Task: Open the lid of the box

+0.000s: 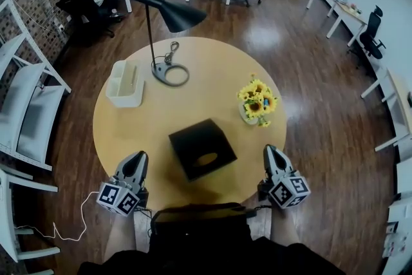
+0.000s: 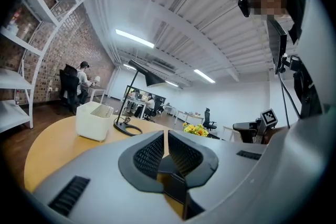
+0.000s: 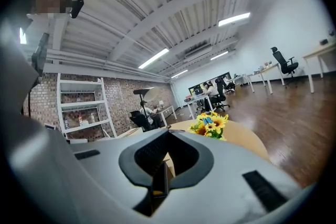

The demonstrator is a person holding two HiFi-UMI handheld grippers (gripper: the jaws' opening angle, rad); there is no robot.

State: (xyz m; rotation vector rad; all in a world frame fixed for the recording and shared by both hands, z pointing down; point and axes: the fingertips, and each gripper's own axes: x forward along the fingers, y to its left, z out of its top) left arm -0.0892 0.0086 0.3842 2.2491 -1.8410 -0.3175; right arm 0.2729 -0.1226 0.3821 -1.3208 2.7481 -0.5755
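The black box [image 1: 201, 148] lies near the front of the round wooden table [image 1: 193, 96], and its lid has an oval opening. My left gripper [image 1: 138, 158] rests at the table's front left edge, apart from the box, with its jaws shut and empty. My right gripper [image 1: 270, 151] sits at the front right edge, also apart from the box and shut on nothing. In the left gripper view the left gripper [image 2: 166, 135] has its jaws together. The right gripper view shows the right gripper [image 3: 167, 136] closed too. Neither gripper view clearly shows the box.
A white container [image 1: 124, 82] stands at the table's left. A black desk lamp [image 1: 168, 73] stands at the back, its shade [image 1: 175, 15] hanging over the table. A pot of sunflowers [image 1: 257, 101] is at the right. White shelves, desks and seated people surround the table.
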